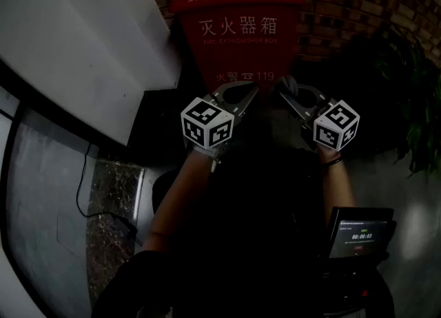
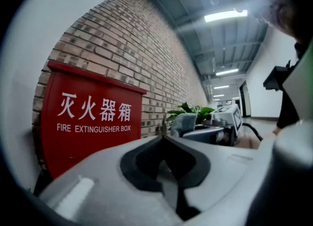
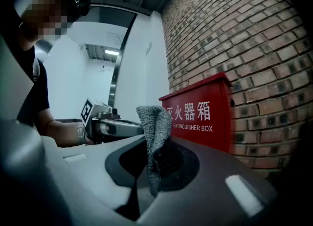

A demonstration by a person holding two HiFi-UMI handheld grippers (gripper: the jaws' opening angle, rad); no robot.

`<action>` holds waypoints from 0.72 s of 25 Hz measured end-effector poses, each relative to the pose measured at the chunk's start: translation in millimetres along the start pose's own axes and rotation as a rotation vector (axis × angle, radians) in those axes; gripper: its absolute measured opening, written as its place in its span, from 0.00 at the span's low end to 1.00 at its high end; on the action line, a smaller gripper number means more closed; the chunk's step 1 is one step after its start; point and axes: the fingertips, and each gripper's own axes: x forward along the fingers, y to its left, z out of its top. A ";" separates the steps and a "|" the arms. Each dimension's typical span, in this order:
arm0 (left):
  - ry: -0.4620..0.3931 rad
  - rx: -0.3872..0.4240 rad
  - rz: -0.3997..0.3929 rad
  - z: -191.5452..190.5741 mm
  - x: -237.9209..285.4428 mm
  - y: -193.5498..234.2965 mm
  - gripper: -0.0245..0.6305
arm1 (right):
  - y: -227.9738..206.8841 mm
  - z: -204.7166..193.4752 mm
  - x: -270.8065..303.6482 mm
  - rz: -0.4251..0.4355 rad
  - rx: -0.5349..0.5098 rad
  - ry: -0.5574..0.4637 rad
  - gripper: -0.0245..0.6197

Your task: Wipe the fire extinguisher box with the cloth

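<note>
Head view dim and underexposed; gripper views brighter, fisheye-warped, ceiling lights (image 2: 226,15) glaring

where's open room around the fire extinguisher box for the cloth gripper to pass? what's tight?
Open: the fire extinguisher box front above both grippers, up to its top; the brick wall stretch between box and plant. Tight: the box's left edge, close to the white panel; low centre, where left gripper and right gripper, holding the cloth, sit side by side.

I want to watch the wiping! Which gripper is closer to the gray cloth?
Right. The right gripper has its fingers shut on the cloth, which sticks up between them. The left gripper sits beside it, fingers together and empty, apart from the cloth.
</note>
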 end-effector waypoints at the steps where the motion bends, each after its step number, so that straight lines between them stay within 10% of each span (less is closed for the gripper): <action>1: 0.000 0.004 -0.001 1.6 5.9 -1.7 0.04 | -3.5 1.1 -1.9 0.004 -0.003 0.002 0.09; 18: 0.005 -0.002 -0.046 36.3 140.0 -9.6 0.04 | -152.0 22.3 -17.9 -0.074 -0.170 0.056 0.09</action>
